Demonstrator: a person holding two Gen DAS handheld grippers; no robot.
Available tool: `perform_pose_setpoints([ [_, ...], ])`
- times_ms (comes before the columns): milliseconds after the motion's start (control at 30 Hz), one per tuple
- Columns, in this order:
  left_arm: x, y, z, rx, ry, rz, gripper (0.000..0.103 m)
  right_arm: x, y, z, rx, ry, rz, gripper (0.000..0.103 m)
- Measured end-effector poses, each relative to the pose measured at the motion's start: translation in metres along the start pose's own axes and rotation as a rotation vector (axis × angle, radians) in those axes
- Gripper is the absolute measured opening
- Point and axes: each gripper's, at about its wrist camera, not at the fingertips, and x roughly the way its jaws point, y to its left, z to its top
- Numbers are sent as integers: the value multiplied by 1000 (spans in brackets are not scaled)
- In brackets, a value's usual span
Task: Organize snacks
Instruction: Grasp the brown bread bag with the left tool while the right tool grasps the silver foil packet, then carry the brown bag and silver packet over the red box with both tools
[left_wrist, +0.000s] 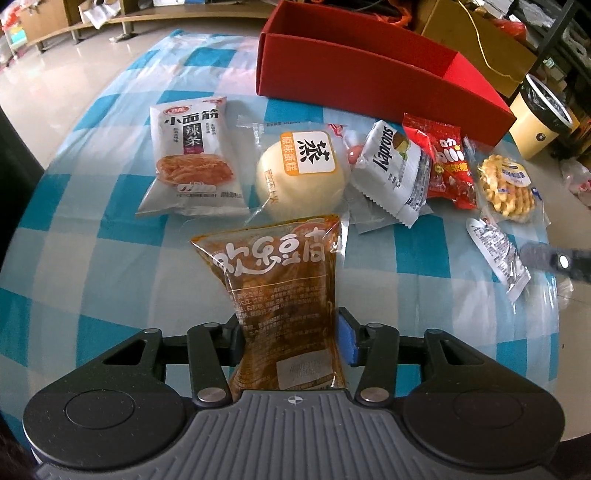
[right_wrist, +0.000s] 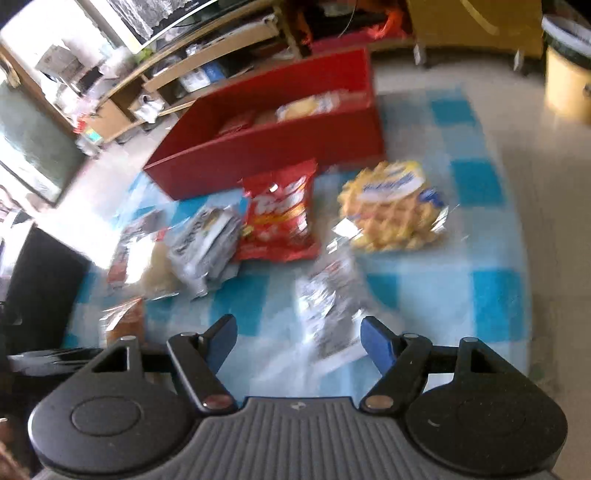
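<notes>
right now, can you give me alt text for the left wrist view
The left tool is shut on a brown snack packet over a blue-and-white checked cloth. Beyond it lie more wrapped snacks, among them a white packet of spicy strips and a round steamed cake, in front of a long red box.

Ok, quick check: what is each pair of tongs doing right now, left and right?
Left tongs: shut on the brown snack packet.
Right tongs: open, holding nothing; a silver packet lies on the cloth between the fingers, unpinched.
</notes>
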Motion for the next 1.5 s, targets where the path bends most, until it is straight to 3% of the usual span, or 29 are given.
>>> perform_pose_setpoints([
  [100, 0, -2, -2, 8, -5, 11, 61, 13, 3, 5, -27, -2, -125, 71],
  [267, 1, -3, -2, 16, -5, 15, 67, 42, 13, 12, -118, 39, -141, 71],
  [367, 4, -3, -2, 19, -3, 20, 77, 51, 18, 9, -168, 66, -135, 71],
  [500, 6, -9, -4, 50, -8, 39, 80, 58, 26, 6, -221, 52, -162, 72],
  [567, 7, -11, -8, 62, -12, 53, 83, 60, 29, 4, -228, 45, -178, 68],
  [600, 8, -13, -8, 72, -14, 62, 83, 60, 32, 3, -237, 40, -185, 61],
  [633, 8, -15, -8, 82, -17, 73, 81, 59, 34, 1, -250, 32, -200, 50],
  [700, 8, -18, -9, 91, -26, 101, 76, 55, 34, 0, -253, 25, -181, 48],
  [767, 5, -17, -8, 94, -38, 98, 61, 51, 34, -2, -247, 24, -160, 47],
  [833, 2, -14, -7, 80, -35, 78, 55, 47, 36, -3, -256, 18, -161, 45],
  [1233, -26, -19, -12, 70, -76, 67, 53, 16, 49, -3, -240, -48, -103, 43],
  [1500, -39, -28, 12, 95, -116, 37, 54, 3, 46, 1, -197, -86, -81, 43],
])
